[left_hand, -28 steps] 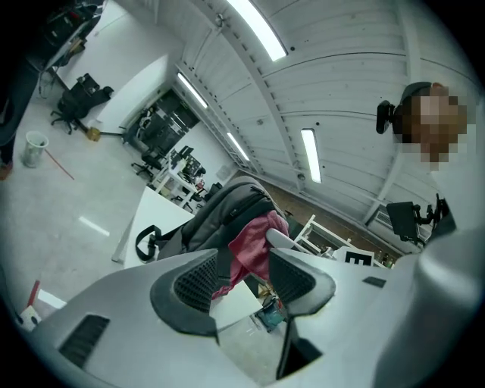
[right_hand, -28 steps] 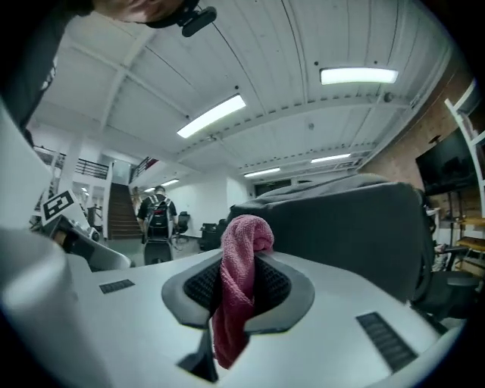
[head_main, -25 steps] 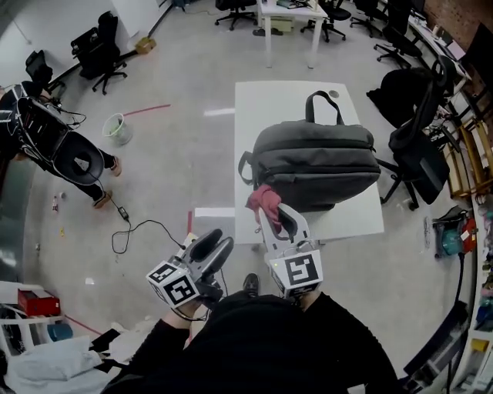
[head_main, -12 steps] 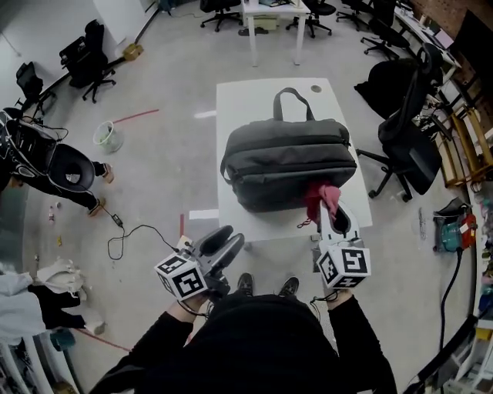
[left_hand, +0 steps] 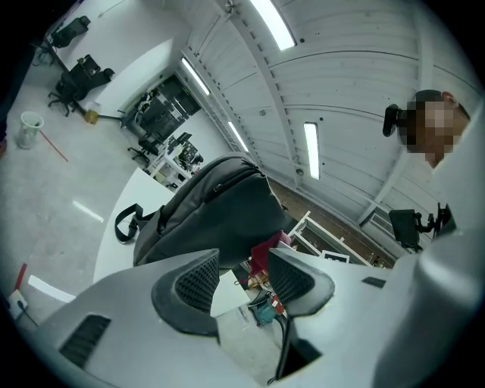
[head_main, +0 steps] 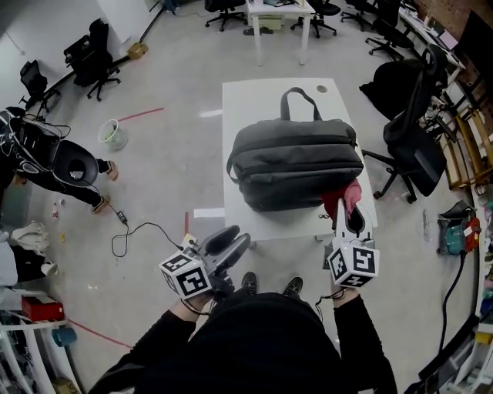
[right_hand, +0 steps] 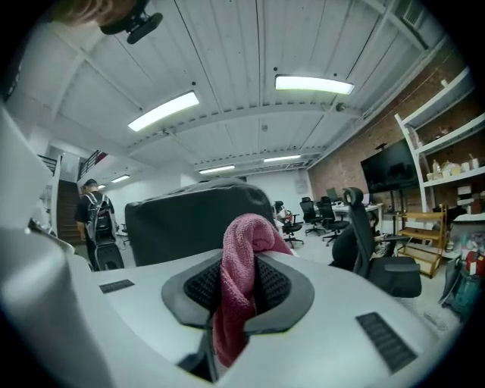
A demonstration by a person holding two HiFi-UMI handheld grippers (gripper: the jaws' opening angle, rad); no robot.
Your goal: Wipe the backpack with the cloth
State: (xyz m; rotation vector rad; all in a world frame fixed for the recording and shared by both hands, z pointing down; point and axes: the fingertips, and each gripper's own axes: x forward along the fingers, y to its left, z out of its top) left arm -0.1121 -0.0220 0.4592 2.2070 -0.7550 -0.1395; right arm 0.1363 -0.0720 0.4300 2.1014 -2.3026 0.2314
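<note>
A dark grey backpack [head_main: 296, 163] lies on its side on the white table [head_main: 260, 98]. My right gripper [head_main: 344, 208] is shut on a pink-red cloth [head_main: 343, 195], which it holds against the backpack's near right corner. In the right gripper view the cloth [right_hand: 239, 273] hangs pinched between the pads, with the backpack [right_hand: 189, 218] just behind it. My left gripper [head_main: 237, 237] hovers off the table's near left edge, open and holding nothing. In the left gripper view the backpack [left_hand: 216, 208] and the cloth [left_hand: 267, 251] show beyond the parted pads [left_hand: 198, 282].
A black office chair [head_main: 412, 146] stands close to the table's right side. At the far left stands a person [head_main: 46, 154] by a chair. A cable [head_main: 135, 231] lies on the floor left of the table. A second white table [head_main: 277, 15] stands behind.
My right gripper has carried the cloth rightwards along the backpack's near side, from its left end to its right corner. The left gripper has shifted slightly and stays open.
</note>
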